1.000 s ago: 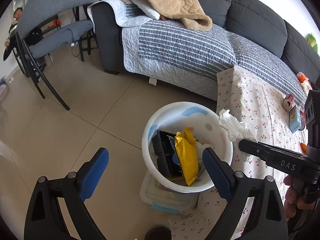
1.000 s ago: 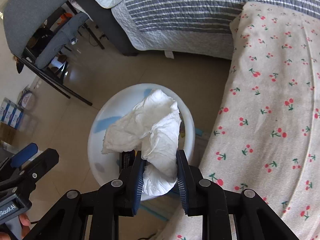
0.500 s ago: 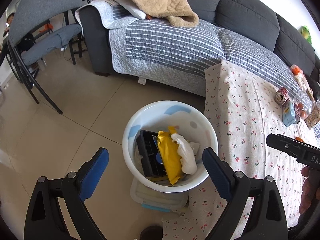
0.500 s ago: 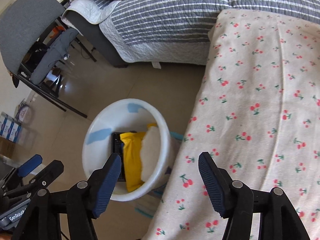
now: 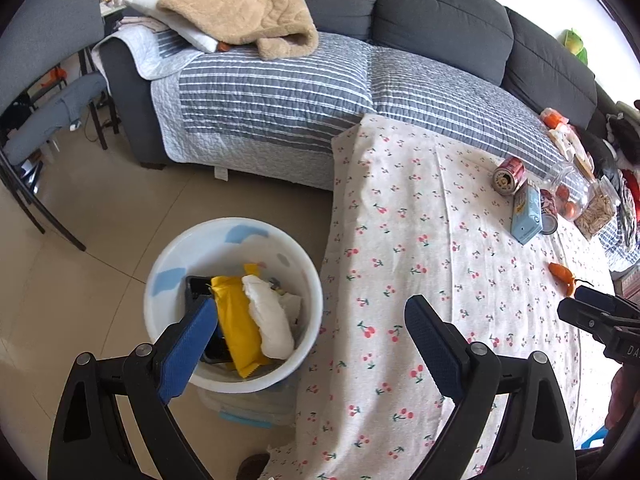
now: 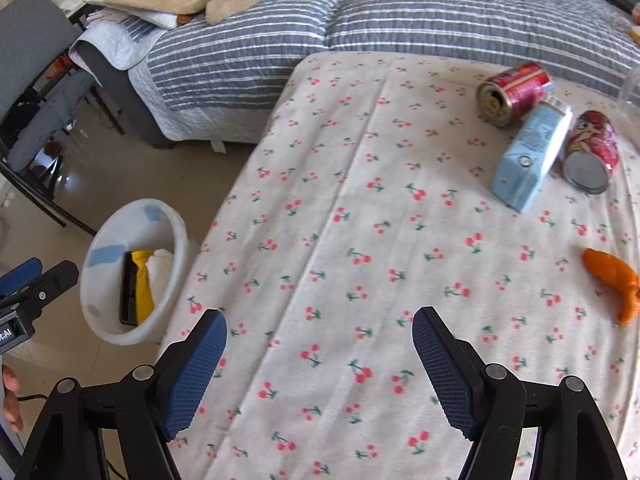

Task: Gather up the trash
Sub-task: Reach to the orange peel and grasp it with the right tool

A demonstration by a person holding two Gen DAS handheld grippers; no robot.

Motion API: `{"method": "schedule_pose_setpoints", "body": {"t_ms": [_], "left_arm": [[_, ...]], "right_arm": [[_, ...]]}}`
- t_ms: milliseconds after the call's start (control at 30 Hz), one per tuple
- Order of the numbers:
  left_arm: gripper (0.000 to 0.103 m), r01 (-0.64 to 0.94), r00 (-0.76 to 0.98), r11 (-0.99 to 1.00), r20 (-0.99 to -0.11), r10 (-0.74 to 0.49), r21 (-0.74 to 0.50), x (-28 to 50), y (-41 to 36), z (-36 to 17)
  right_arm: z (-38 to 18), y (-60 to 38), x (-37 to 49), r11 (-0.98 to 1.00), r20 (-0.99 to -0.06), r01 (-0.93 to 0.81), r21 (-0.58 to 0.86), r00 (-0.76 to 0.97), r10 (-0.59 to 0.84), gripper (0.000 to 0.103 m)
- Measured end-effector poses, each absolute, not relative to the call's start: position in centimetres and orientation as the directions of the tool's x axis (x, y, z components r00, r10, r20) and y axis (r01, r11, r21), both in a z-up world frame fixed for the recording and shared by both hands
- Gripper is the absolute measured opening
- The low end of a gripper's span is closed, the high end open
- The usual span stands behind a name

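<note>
My right claw (image 6: 319, 360) is spread wide and grasps nothing; its blue ribbed pads (image 6: 442, 368) hang above the cherry-print cloth of the table (image 6: 340, 184), touching nothing. My left claw (image 5: 310, 346) is just as wide and also empty, one pad in front of the bin's rim, the other over the cloth's edge.

A second ago the right claw was clenched on the crumpled white tissue (image 5: 269, 320) above the bin; now that tissue lies inside the white plastic bin (image 5: 168, 256), resting against the yellow wrapper (image 5: 236, 328) and next to a flat black item (image 5: 196, 286). Since then the right claw has swung away from the bin and out over the table, and the left claw's view has shifted toward the table too.

The bin is round and smooth, with pale blue patches on its wall, and stands on the tiled floor just beside the table's draped corner. On the soft, creased cloth the remaining trash sits at the far side: a red can (image 6: 514, 92) on its side, a light blue carton (image 6: 530, 158) leaning between it and a second red can (image 6: 592, 152), all touching or nearly so. An orange peel (image 6: 612, 280), curled and matte, lies apart nearer my right claw.
</note>
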State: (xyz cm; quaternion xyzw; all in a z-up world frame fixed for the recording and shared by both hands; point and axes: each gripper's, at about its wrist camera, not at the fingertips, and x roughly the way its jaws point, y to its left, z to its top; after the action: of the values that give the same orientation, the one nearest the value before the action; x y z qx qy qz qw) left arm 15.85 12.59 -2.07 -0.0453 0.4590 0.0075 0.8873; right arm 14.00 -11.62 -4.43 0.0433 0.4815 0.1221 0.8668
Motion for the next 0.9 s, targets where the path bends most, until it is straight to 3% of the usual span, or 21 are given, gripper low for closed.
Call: {"method": "schedule_pose_setpoints", "body": {"t_ms": [567,900], "left_arm": [[0.096,0.099,0.535,0.995,-0.844,-0.029,0.028,19.2,0.6,-4.3],[0.096,0.13,0.515,0.991,-0.857,-0.039,0.032,21.5,-3.8,-5.8]], "right_arm": [[-5.3,-28.7,13.3,0.968,-0.85,0.19,0.161,0.526,0.038,0.09],[-8.8,-30.5,16.6,0.986,-0.876,0.119,0.116,0.481,0.045,0.09]]}}
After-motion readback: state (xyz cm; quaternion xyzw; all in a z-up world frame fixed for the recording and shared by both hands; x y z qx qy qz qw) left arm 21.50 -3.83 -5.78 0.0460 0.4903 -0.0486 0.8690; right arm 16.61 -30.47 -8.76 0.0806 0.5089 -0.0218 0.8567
